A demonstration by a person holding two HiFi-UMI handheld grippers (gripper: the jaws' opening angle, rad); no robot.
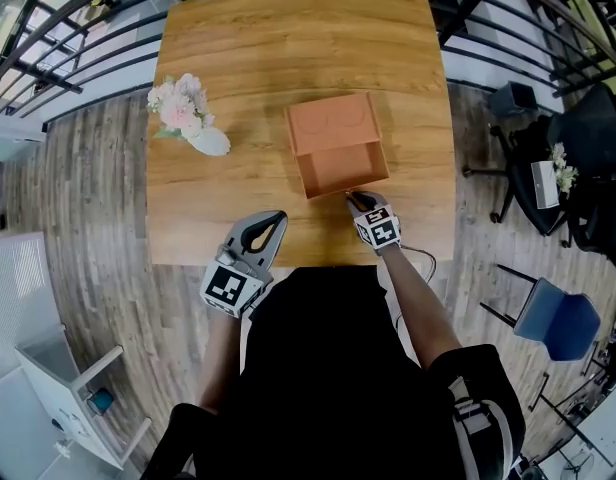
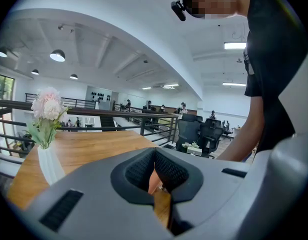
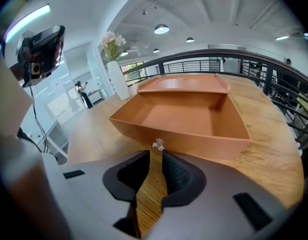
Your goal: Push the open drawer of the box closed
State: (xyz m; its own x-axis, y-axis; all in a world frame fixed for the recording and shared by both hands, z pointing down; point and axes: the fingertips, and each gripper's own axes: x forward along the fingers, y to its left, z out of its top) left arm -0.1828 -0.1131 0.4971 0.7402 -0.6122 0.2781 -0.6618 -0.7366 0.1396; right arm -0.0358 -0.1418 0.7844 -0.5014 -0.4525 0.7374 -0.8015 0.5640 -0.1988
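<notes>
Head view shows the drawer (image 1: pixel 340 168) drawn lengthwise out of the box (image 1: pixel 330 123) toward the person, mid-table (image 1: pixel 288 38), its knob (image 3: pixel 158 144) just ahead of the right gripper (image 1: pixel 355 201), whose jaws stand narrowly parted and empty, the left gripper (image 1: pixel 276 219) clenched on nothing, the box's front hidden.

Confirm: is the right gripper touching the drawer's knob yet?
Cannot tell. In the right gripper view the knob sits right at the right gripper, whose tips are slightly parted; no clear gap or contact shows.

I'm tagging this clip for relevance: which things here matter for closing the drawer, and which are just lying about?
In the job: box, its open drawer with clear knob, right gripper at the drawer front.
Lying about: vase of flowers, left gripper away from the box, blue chair.
</notes>
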